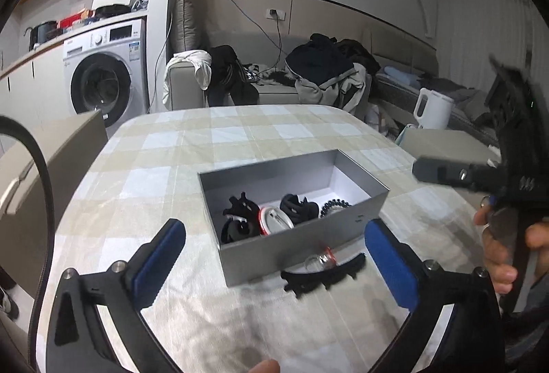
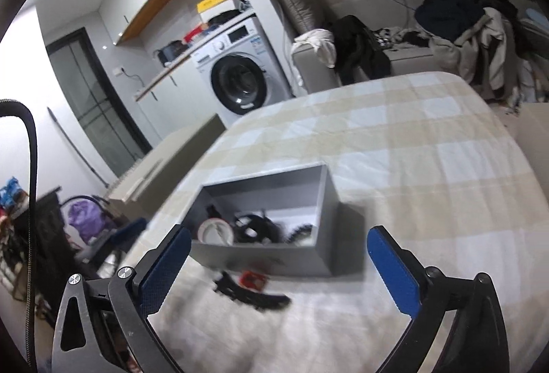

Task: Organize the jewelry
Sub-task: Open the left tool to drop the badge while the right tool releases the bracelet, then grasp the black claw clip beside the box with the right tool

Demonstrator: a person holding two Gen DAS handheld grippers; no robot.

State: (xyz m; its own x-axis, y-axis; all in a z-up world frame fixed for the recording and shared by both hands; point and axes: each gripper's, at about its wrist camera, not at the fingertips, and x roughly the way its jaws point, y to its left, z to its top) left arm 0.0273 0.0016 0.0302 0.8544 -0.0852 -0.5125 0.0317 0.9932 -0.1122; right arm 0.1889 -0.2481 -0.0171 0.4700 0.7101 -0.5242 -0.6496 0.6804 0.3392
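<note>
A grey open box (image 1: 357, 206) stands on the checked tablecloth and also shows in the right wrist view (image 2: 326, 201). It holds black hair clips (image 1: 240, 217), a red-rimmed round item (image 1: 274, 218) and a dark beaded bracelet (image 1: 334, 205). On the cloth against the box's near wall lie a black hair clip (image 1: 322, 277) and a small clear ring with red (image 1: 324, 259); both show blurred in the right wrist view, the clip (image 2: 250, 292) and the red item (image 2: 253, 279). My left gripper (image 1: 274, 260) is open and empty above them. My right gripper (image 2: 278, 265) is open and empty.
The right hand-held gripper (image 1: 507, 174) hangs at the right of the left wrist view. A beige chair back (image 1: 51, 160) stands left of the table. A white kettle (image 1: 433, 109), a sofa with clothes (image 1: 322, 71) and a washing machine (image 1: 103, 71) lie beyond.
</note>
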